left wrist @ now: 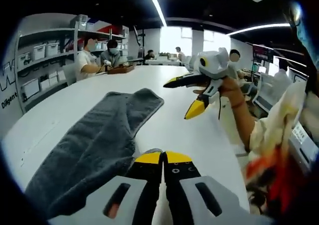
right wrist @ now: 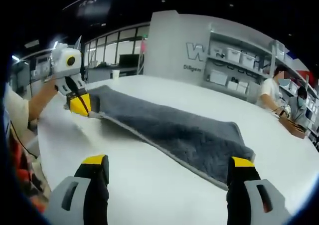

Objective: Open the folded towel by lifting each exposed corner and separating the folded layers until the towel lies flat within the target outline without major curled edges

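Grey towel (right wrist: pixel 174 130) lies folded long on the white surface (right wrist: pixel 149 185). Left tool (right wrist: pixel 79 105) is clamped on its near corner; right tool (left wrist: pixel 192 95) hangs beside it, jaws apart.

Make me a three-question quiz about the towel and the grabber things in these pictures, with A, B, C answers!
1. Where does the grey towel lie?
A. On the white table
B. On a shelf
C. On the floor

2. What colour are the tips of each hand-held gripper?
A. Red
B. Yellow
C. Green

3. How do the jaws of the right hand-held gripper stand?
A. Shut on the towel
B. Shut on nothing
C. Wide open

Answers:
1. A, the towel is spread along the tabletop.
2. B, yellow tips show in both views.
3. C, the two tips stand far apart above the table, while the left hand-held gripper is shut on the towel's edge.
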The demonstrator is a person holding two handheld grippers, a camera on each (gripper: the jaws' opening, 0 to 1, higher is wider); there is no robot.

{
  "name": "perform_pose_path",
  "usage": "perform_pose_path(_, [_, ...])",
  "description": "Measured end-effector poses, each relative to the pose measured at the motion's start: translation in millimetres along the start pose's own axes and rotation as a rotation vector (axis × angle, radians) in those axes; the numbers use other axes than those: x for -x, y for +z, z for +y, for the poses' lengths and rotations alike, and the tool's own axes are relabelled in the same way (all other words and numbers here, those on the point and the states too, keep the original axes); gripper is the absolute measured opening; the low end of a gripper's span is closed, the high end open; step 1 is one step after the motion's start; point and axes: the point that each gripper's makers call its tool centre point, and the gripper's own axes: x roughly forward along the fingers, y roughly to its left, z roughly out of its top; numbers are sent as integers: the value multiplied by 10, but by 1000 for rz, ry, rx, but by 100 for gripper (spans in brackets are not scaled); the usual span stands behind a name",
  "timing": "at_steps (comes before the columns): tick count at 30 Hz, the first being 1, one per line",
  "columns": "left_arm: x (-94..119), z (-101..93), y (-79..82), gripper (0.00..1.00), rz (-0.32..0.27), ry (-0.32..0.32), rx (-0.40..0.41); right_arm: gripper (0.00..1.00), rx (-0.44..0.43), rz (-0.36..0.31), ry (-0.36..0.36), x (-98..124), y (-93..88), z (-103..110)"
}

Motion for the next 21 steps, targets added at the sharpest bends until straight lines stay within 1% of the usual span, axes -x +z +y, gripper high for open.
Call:
perform_pose_path(4, [-7, -146, -53, 1, 32, -44, -13, 99, -1, 0, -4, 11, -4, -9])
perform_pose_path(5, [-8, -155, -59, 1, 34, -47, -14, 99, -1, 0, -4, 13, -5, -11])
perform_pose_path(7, [-16, -254, -126, 1, 57, -83, -9, 99, -1, -1, -6, 22, -6, -19])
perform_pose_path(12, [-14, -509, -173, 1, 53, -205, 73, 99, -2, 0, -9, 32, -9, -36])
perform_pose_path(14, [-13, -550, -209, 1, 62, -223, 82, 99, -2, 1, -10, 34, -13, -37])
perform_pose_path(18, [-15, -601, -282, 1, 87, -223, 64, 99, -1, 5, -8, 26, -18, -32])
perform_pose_path(21, [-17, -658, -315, 1, 93, -242, 60, 99, 4, 7, -4, 19, -20, -15])
